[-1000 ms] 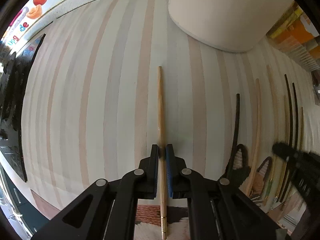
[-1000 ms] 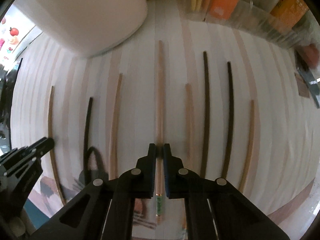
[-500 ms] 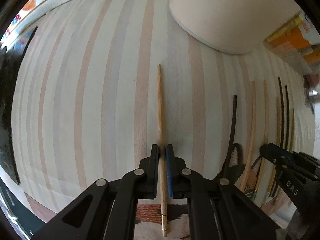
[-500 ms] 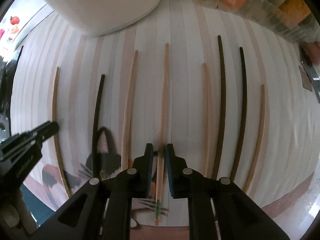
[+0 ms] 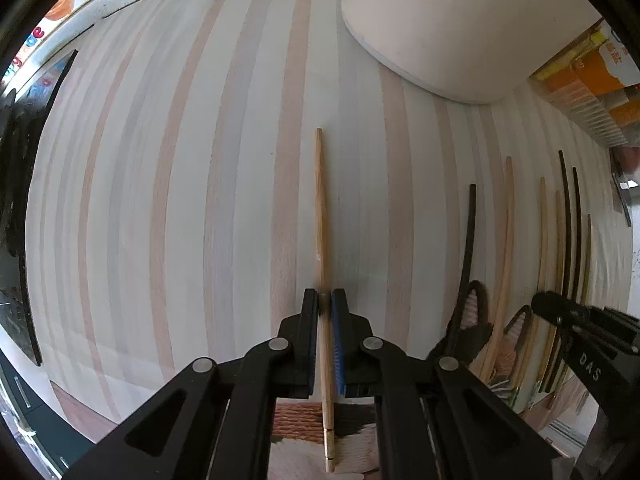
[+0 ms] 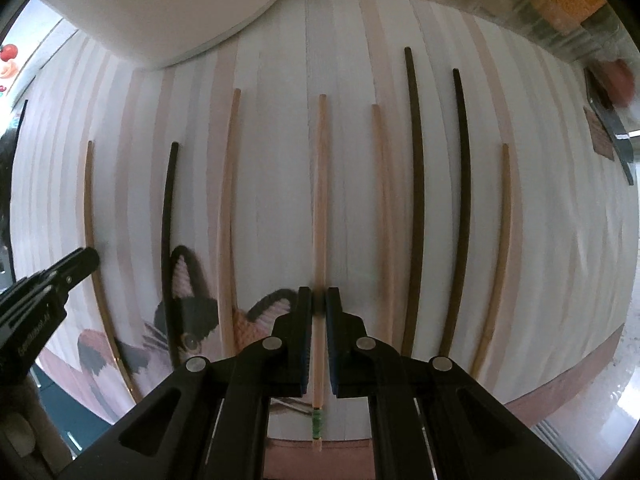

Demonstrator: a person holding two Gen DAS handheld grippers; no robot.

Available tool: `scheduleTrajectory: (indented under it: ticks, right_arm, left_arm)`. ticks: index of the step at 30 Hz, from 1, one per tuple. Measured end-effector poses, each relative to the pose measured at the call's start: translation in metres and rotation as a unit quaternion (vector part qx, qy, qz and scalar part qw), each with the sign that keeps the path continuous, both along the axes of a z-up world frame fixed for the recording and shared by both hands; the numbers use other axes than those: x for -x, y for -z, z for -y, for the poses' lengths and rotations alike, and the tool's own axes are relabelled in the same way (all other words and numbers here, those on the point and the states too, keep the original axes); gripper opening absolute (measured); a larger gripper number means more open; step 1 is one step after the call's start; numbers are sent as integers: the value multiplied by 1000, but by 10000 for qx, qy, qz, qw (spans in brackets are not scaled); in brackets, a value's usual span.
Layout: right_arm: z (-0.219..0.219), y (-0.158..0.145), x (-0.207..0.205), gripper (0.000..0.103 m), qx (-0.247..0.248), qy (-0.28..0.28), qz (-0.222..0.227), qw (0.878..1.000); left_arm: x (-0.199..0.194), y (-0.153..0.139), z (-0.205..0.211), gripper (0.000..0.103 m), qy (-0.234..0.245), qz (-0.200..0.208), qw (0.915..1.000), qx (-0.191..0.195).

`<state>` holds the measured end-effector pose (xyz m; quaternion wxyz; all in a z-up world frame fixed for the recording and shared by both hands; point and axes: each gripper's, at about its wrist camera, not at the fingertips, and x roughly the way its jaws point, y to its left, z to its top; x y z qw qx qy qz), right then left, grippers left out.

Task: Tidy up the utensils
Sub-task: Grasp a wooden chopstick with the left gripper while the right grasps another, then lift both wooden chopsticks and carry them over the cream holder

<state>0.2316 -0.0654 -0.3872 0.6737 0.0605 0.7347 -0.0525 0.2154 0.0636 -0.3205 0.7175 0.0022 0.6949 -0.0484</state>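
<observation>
Your left gripper (image 5: 325,300) clamps a bamboo chopstick (image 5: 321,208); your right gripper (image 6: 319,300) pinches a green-banded chopstick (image 6: 320,200). Pairing six others looks unfinished.

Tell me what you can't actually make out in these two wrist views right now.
- Left wrist view: the right gripper's fingertips, cut off by the edge.
- Right wrist view: the pale wooden chopstick with a green band, partly hidden between the fingers.
- Right wrist view: the clear container of orange packets, too blurred to read.
- Left wrist view: the big white round container, top cut off.
</observation>
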Motion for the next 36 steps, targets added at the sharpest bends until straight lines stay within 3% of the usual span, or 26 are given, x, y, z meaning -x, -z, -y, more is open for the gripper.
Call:
scheduleTrajectory:
  ticks: [5,13,20,29,36]
  right_arm:
    - [-20,-3,-22,9,247,-146,16,9996]
    - [-27,-11,-39,9,226,-56,-23,9997]
    - [8,6,-30,7,98,22,138,9999]
    - [29,-15,1,7,-617,389,616,9954]
    - [41,-43,16,7,-801,438,918,9916]
  left_arm:
    - [-4,1,0,5,64,-4,9999,-77]
    - [7,6,46,5,122,61,9997,-218]
    - [15,4,61,4,234,186,9989,-367]
    - [39,-27,71,4,347,467,9981,-210]
    - [58,-73,81,4,222,989,9949,-12]
